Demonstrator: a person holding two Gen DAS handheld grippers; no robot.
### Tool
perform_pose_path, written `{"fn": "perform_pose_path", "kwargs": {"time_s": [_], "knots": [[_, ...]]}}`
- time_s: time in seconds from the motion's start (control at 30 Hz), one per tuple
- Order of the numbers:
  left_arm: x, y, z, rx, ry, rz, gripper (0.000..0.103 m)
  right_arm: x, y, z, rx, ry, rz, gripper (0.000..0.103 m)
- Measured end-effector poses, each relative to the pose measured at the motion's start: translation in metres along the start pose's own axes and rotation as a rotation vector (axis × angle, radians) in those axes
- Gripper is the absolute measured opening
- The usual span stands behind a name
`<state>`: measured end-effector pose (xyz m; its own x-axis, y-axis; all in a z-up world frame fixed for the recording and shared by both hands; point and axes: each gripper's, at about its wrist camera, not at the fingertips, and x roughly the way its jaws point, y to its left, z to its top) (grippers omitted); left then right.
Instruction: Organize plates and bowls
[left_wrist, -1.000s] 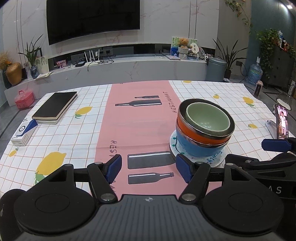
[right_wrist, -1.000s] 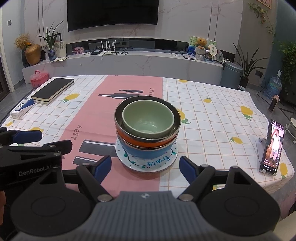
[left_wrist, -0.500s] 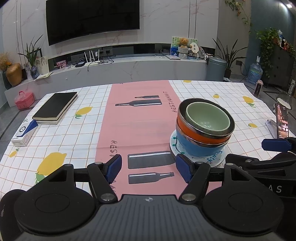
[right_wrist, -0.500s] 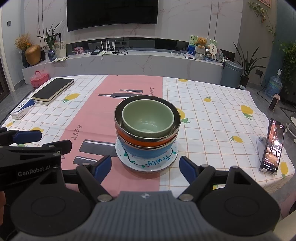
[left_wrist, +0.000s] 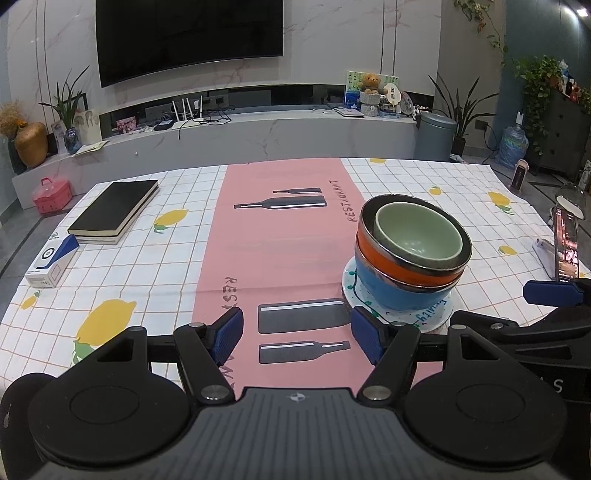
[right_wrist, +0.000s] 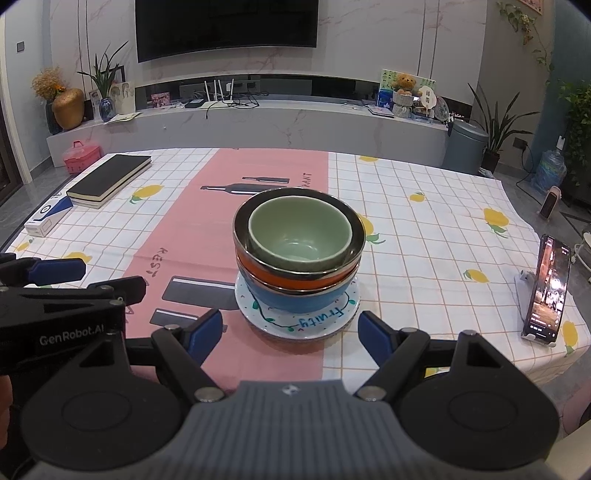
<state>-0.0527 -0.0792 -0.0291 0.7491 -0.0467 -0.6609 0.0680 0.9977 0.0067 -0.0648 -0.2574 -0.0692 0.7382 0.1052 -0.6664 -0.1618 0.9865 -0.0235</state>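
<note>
Behind the table (left_wrist: 177, 258) runs a long marble shelf under a dark television (left_wrist: 188, 35), with potted plants and a grey bin (left_wrist: 434, 136) off to the side. A checked cloth with lemons and a pink middle strip covers the table. Near its close edge, on the border of the pink strip, sits a white plate (right_wrist: 295, 317) with blue lettering. On the plate stands a blue bowl (right_wrist: 295, 299), in it an orange bowl (right_wrist: 291, 277) with a shiny metal rim, and in that a pale green bowl (right_wrist: 299, 236), all nested upright.

At the far left of the cloth lies a black book (left_wrist: 114, 210), with a small blue and white box (left_wrist: 51, 260) just beside it. A phone (right_wrist: 546, 291) stands propped near the right edge, its screen lit.

The left gripper (left_wrist: 297, 334) hangs low over the pink strip, to the left of the stack, jaws spread wide and holding nothing. The right gripper (right_wrist: 290, 332) faces the stack squarely from the near side, jaws also wide apart and empty, with its blue fingertips (right_wrist: 369, 332) to either side of the plate's near rim and not touching it.
</note>
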Motion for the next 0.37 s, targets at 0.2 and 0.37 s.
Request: {"fn": "perform_pose_path", "kwargs": {"time_s": [0.2,0.37], "knots": [[-0.0017,0.0005,0.0008,0.006,-0.003,-0.005,0.078,0.0001,0.0003,-0.0007,0.0,0.002,0.002,0.079],[-0.0021,0.0003,0.0013,0.008,-0.005,-0.004,0.078,0.0002,0.0006,-0.0011,-0.001,0.003,0.003,0.079]]}}
